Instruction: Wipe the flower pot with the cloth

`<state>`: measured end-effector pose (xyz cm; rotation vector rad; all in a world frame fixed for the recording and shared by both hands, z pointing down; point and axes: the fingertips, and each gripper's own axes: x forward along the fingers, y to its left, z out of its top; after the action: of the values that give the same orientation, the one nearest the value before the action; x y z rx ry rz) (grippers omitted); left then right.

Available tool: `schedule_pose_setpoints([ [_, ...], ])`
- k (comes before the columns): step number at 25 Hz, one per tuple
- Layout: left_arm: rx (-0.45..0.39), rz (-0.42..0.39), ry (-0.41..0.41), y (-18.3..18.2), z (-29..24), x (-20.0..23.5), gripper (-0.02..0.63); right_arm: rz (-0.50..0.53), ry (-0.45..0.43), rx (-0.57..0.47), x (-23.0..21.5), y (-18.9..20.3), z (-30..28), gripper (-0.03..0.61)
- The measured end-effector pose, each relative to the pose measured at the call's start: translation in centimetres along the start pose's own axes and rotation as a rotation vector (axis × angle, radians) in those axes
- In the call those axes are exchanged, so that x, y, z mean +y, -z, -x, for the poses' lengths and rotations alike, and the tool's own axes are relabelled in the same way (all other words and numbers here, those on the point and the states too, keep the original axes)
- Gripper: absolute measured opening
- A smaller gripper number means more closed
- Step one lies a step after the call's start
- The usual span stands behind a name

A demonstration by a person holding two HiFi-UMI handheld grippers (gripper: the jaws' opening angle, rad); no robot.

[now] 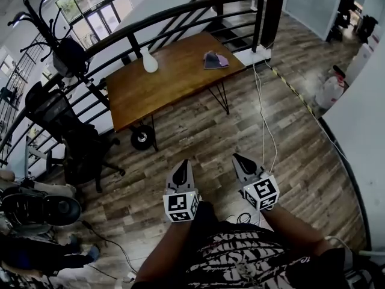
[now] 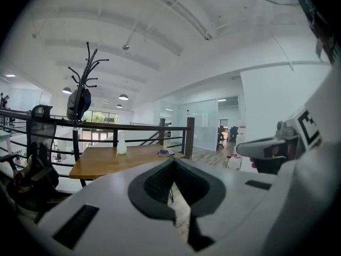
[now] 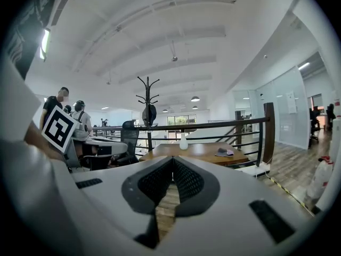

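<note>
A white vase-shaped flower pot (image 1: pixel 149 60) stands upright on the far left part of a wooden table (image 1: pixel 174 80). A crumpled grey and purple cloth (image 1: pixel 215 59) lies at the table's far right. In the left gripper view the pot (image 2: pixel 121 145) and cloth (image 2: pixel 165 152) show small and distant; in the right gripper view so do the pot (image 3: pixel 183 142) and cloth (image 3: pixel 225 152). My left gripper (image 1: pixel 181 168) and right gripper (image 1: pixel 241 161) hover over the floor well short of the table, both shut and empty, pointing toward it.
A black railing (image 1: pixel 180 14) runs behind the table. An office chair (image 1: pixel 72 143) and a coat stand (image 1: pixel 51 35) stand to the left. White cables (image 1: pixel 263 107) trail across the wooden floor at right. A white jug (image 1: pixel 329 91) sits at far right. People stand in the distance (image 3: pixel 53 111).
</note>
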<state>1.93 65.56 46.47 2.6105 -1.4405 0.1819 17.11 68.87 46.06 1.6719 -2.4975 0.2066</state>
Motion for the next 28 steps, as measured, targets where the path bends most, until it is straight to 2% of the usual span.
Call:
schedule_pose_setpoints([
  [6, 0.026, 0.018, 0.019, 0.5, -6.9, 3.4, -0.002, -0.014, 0.009, 0.044, -3.3, 0.1, -6.4, -0.002],
  [9, 0.033, 0.011, 0.037, 0.7, -10.4, 5.0, -0.002, -0.011, 0.016, 0.025, -5.0, 0.1, -9.7, -0.002],
  [15, 0.047, 0.024, 0.029, 1.0, -16.8, 10.3, -0.002, -0.028, 0.024, 0.058, -7.5, 0.5, -17.0, -0.002],
  [24, 0.094, 0.056, 0.049, 2.1, -24.5, 17.4, -0.002, -0.042, 0.05, 0.102, -10.6, 0.5, -27.9, -0.002],
  [28, 0.091, 0.068, 0.057, 1.3, -26.9, 21.0, -0.002, -0.039, 0.066, 0.101, -10.9, -0.7, -31.9, -0.002],
])
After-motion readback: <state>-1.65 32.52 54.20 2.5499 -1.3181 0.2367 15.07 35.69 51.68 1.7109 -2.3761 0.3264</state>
